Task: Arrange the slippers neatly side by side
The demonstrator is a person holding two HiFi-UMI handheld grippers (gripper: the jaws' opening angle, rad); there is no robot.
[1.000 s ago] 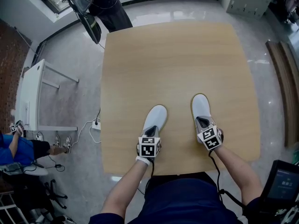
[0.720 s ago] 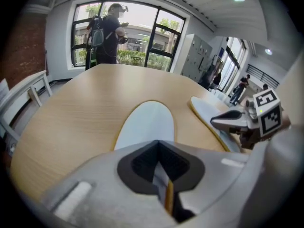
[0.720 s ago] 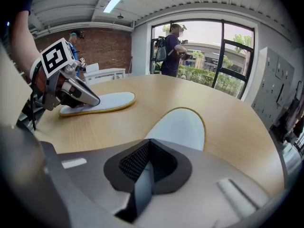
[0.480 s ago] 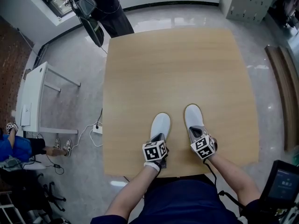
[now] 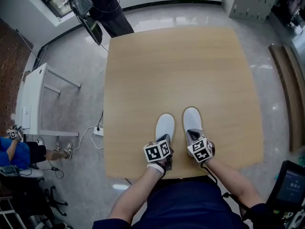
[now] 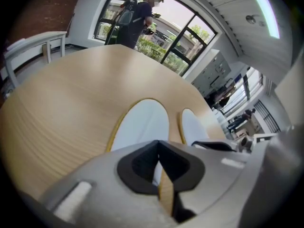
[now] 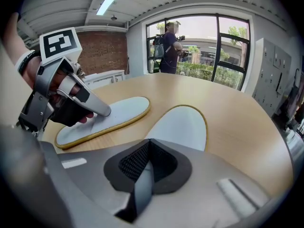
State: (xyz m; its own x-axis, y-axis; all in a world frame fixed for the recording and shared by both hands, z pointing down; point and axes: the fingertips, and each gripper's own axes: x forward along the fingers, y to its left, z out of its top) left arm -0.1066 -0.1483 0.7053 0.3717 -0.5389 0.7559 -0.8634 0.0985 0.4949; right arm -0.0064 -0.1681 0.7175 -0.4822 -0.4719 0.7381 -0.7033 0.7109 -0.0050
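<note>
I'm drawing the pair together along the tabletop's point(image 5: 181, 70) near edge. My right gripper point(image 5: 193, 136) is sliding the right slipper point(image 5: 191, 118) away from the right edge, and my left gripper point(image 5: 162, 141) is nudging the left slipper point(image 5: 165, 125) to meet it (well apart a second ago, now just beside).

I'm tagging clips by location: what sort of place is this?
Probably an office or lab workspace, not a home: grey metal lockers on a polished floor, tall glazed windows, and a white desk beside the wooden table.
</note>
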